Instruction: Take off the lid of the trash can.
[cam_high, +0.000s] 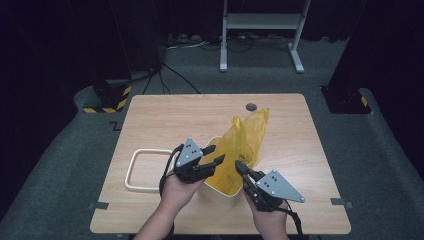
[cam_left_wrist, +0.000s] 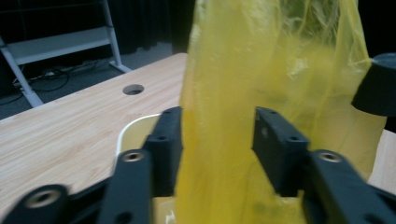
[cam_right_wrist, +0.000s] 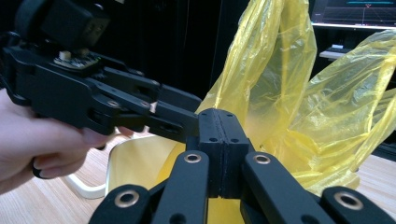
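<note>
A: Which step is this?

B: Lining the cream bin (cam_high: 216, 190) with the yellow plastic bag (cam_high: 243, 145), I'd judge. The right tongs (cam_right_wrist: 219, 154) are shut, their tips at the bag's near edge; whether they pinch film I cannot tell. The left tongs (cam_left_wrist: 217, 140) stand apart around the bag, not pressing it.

A: And the bag?

B: Between both tongs, bottom in the bin on the counter (cam_high: 165, 120), long axis upright, handles pointing up and away. Next: left tongs close, then spread the mouth over the rim.
</note>
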